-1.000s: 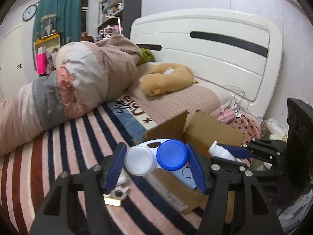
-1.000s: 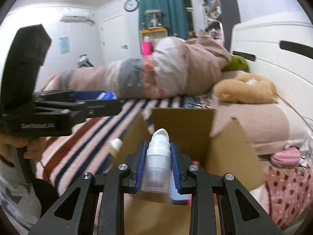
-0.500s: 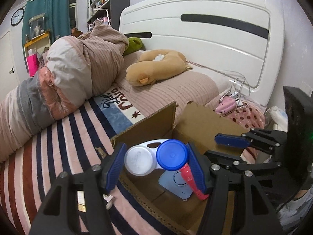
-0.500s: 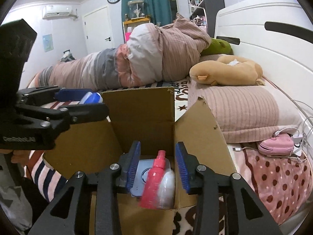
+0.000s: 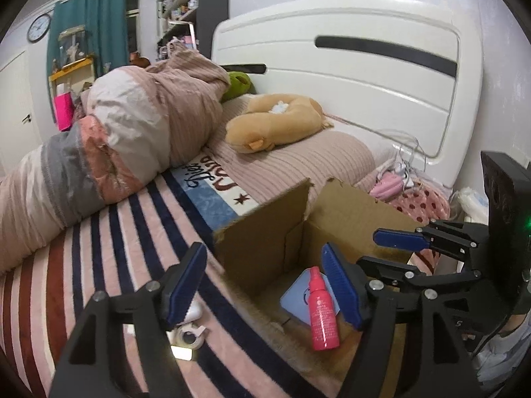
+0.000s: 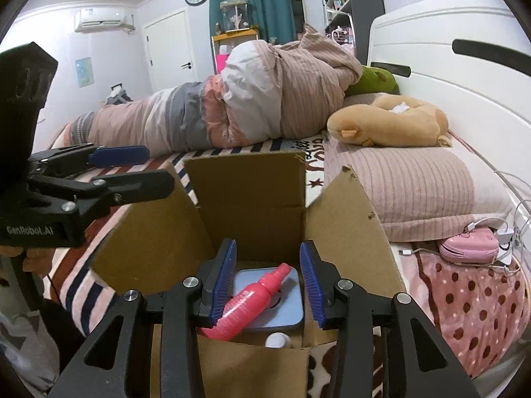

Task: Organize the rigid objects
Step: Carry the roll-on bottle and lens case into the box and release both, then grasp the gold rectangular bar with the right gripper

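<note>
**Both grippers empty over the box**

The left gripper (image 5: 265, 285), which a second ago clamped a white contact-lens case with a round blue cap, now hangs with its blue-padded fingers spread and nothing between them; the case is not visible in either view, so I judge it dropped into the open brown cardboard box (image 5: 265, 248) or behind a flap. The right gripper (image 6: 268, 282) has likewise let go of its clear plastic bottle with the white cap; its jaws stand apart above the box. A white round cap (image 6: 278, 341) showing at the box's near wall may be that bottle.

Inside the box lies a glossy pink plastic spray bottle (image 6: 252, 301), tilted across a flat pale-blue square case with rounded corners (image 6: 285, 305). So two more items appear stowed.

Still outside, on the soft striped plush blanket (image 5: 109, 248), sit a small translucent tape dispenser (image 5: 190, 335) and a white rounded object just beside it, partly hidden by the left finger. These seem the next picks.
</note>
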### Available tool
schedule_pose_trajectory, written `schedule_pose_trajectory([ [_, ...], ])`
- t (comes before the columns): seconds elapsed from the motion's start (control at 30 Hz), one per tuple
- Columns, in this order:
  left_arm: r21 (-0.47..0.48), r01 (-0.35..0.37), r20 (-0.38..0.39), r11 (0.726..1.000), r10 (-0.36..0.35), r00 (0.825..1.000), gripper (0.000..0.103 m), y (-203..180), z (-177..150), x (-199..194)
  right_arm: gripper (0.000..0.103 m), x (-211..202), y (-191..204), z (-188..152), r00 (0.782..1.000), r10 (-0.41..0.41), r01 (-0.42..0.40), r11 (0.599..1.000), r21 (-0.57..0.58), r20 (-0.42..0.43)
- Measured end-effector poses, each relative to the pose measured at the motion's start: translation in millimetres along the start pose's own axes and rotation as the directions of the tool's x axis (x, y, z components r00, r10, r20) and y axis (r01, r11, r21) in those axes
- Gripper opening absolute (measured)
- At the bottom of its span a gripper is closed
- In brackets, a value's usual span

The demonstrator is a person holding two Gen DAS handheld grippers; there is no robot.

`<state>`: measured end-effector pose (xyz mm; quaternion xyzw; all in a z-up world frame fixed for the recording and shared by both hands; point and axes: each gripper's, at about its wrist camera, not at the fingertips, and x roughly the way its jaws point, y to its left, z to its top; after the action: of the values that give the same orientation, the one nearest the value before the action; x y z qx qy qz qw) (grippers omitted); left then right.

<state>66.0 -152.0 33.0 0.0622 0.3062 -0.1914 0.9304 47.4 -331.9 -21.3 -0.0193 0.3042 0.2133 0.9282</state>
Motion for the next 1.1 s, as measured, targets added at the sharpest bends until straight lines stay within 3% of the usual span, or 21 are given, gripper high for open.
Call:
schedule_pose_trajectory([
  [0.17,-0.066,-0.063,0.054,0.996,0.066,0.996,0.069,43.6,-11.2,-43.1,0.036,-15.6,29.6,11.6,0.998,0.040,-0.039,0.999,-0.027,0.038],
  [0.33,-0.154,-0.119,0.048,0.981,0.128,0.991,0.069,100.5,-39.4,-74.5,0.036,-23.0,89.8,22.8,0.991,0.110,-0.101,0.987,-0.123,0.072],
  [0.47,-0.183,-0.163,-0.002,0.969,0.166,0.986,0.069,137.8,-68.5,-78.8,0.036,-8.3,139.6,23.2,0.980,0.198,-0.190,0.965,-0.179,0.028],
  [0.6,-0.237,-0.165,-0.042,0.958,0.160,0.986,0.069,171.8,-100.7,-66.0,0.036,31.3,186.4,10.5,0.962,0.262,-0.273,0.940,-0.206,-0.079],
  [0.7,-0.296,-0.171,-0.053,0.940,0.162,0.985,0.069,193.1,-126.8,-49.5,0.036,71.5,206.2,-7.2,0.961,0.232,-0.258,0.948,-0.188,-0.149],
  [0.8,-0.336,-0.183,-0.113,0.924,0.153,0.982,0.069,210.2,-147.0,-34.2,0.036,115.1,212.4,-24.4,0.961,0.180,-0.218,0.960,-0.176,-0.209],
  [0.93,-0.371,-0.164,-0.123,0.914,0.126,0.984,0.069,220.2,-158.2,-26.0,0.036,168.2,211.5,-33.5,0.972,0.076,-0.128,0.965,-0.229,-0.222],
  [1.1,-0.382,-0.197,-0.131,0.903,0.159,0.979,0.069,223.7,-162.2,-24.1,0.036,205.8,200.4,-33.5,0.964,0.057,-0.125,0.958,-0.257,-0.258],
])
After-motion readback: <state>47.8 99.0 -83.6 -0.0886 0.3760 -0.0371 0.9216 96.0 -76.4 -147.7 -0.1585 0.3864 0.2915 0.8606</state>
